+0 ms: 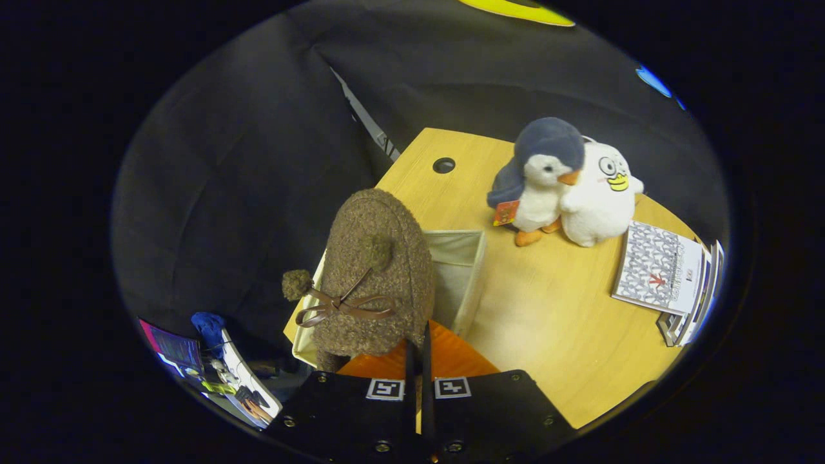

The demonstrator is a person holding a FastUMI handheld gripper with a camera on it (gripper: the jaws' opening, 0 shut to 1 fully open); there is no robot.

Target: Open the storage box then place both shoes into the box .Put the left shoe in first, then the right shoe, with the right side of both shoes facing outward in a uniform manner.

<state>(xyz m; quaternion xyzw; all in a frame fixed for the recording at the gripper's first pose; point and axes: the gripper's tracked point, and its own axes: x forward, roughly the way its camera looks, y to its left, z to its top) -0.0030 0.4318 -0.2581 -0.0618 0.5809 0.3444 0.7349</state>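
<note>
- Black cloth walls close in a booth around a light wooden desk (pixel 554 309), which carries everything in play.
- From the gripper (pixel 417 351), the two fingers run forward almost touching, pinched on the rear edge of a brown fuzzy slipper (pixel 377 270); both fingers appear to press on it, so I judge the slipper held and lifted.
- That slipper hangs toe-up, its top with a brown ribbon bow (pixel 338 306) and pompoms facing the camera, directly over the fabric storage box (pixel 465 270).
- Only one slipper can be made out; the box's interior behind it is mostly hidden, so whether another slipper already lies inside cannot be told, nor which foot this one is.
- This box sits open at the desk's near corner, its pale lining showing beyond the slipper; an orange panel (pixel 451 354), likely its lid or flap, lies just ahead of the fingers.
- Holding by the heel end probably lets the slipper drop in lengthwise, leaving its side turned outward as the task asks.
- Well apart, across the desk, a plush penguin (pixel 538 183) leans against a white plush duck (pixel 602 193), touching.
- Beside them a stack of booklets (pixel 664 270) rests near the desk's edge.
- A cable hole (pixel 443 165) pierces the desk beyond the box.
</note>
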